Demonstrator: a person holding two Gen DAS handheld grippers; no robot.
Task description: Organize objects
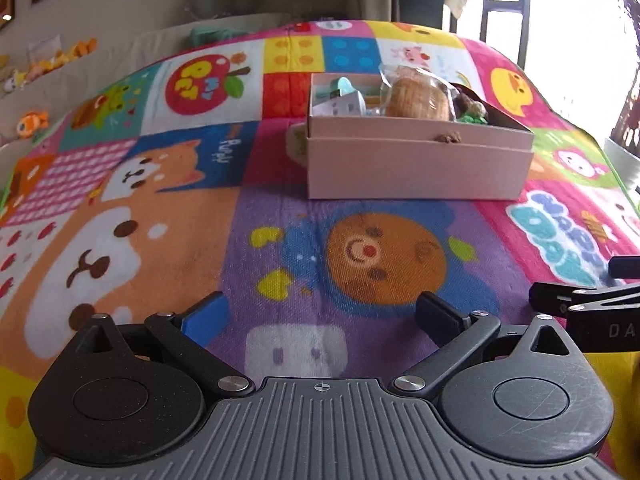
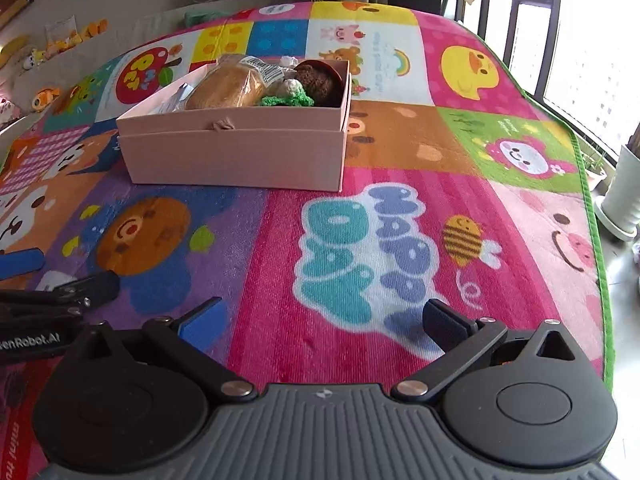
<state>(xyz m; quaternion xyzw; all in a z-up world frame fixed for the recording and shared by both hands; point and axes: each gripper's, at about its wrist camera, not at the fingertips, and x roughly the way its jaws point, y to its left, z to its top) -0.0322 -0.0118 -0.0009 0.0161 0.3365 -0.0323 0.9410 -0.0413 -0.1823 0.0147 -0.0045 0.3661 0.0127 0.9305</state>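
- A cartoon-print mat [image 1: 168, 184] fills most of both views, patched with a dog, a bear, a duck and "HAPPY DAY" lettering
- The pink box [image 1: 416, 164] sits on the mat, upper right of centre in the left wrist view and upper left of centre in the right wrist view [image 2: 236, 156]; its tray is seated in a slightly wider outer sleeve, with a small knotted pull on the front wall
- The box is full: a bagged bun [image 2: 228, 88] lies in the middle, a brown knit piece [image 2: 320, 80] fills the right end, and a green crochet piece [image 2: 288, 100] lies at the front between them
- A white carton [image 1: 344, 106] and teal items show at the box's left end in the left wrist view; what they are I cannot tell
- The left gripper [image 1: 320, 312] is at the bottom of its frame, jaws spread wide over the bear patch with nothing between them, well short of the box
- The right gripper [image 2: 320, 316] is at the bottom of its frame, jaws fully apart over the lettering, holding nothing, also well apart from the box
- Each gripper shows at the side edge of the other's view, just beside it
- A white pot [image 2: 624, 200] stands on the floor at the right edge, past the mat's green border
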